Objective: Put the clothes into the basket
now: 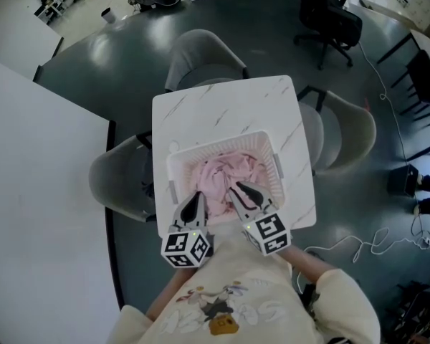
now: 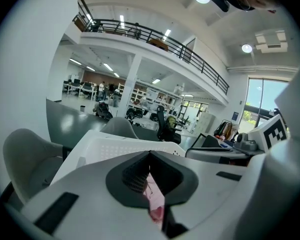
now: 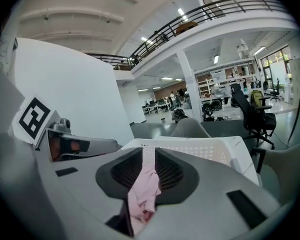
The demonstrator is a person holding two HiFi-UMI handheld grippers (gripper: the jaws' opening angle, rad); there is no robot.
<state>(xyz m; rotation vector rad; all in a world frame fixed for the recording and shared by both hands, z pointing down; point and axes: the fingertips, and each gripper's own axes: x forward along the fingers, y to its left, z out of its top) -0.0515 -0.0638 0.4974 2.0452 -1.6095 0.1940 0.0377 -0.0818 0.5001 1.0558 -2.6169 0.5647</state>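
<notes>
1. Head view is showing the basket point(image 1: 170, 181) sitting on the table point(image 1: 222, 106), towards the near edge, with the pink clothes point(image 1: 226, 174) bunching up inside it.
2. Left gripper point(image 1: 196, 196) and right gripper point(image 1: 234, 188) are hanging side by side over the basket's near rim, both pointing into the pile and tilting a little downward.
3. Left gripper view is giving us the jaws closing right up, pads point(image 2: 135, 174) meeting at the tips of the left gripper point(image 2: 150, 159) and pinching a thin fold of clothes point(image 2: 155, 196) that is trailing down between them.
4. Beyond those jaws the basket point(image 2: 120, 146) is lying just ahead, with the right gripper's marker cube peeking in at the right edge.
5. Right gripper view is showing the right gripper point(image 3: 149, 156) standing only a sliver apart, its ribbed pads point(image 3: 167, 171) pressing on a thicker bunch of clothes point(image 3: 145, 189) that is filling the gap and drooping below.
6. Ahead of them the basket point(image 3: 205, 149) is facing the camera with its perforated wall.
7. Both grippers are probably holding the same garment, though the folds are hiding where one piece ends.
8. Grey chairs point(image 1: 201, 52) are standing around the table.
</notes>
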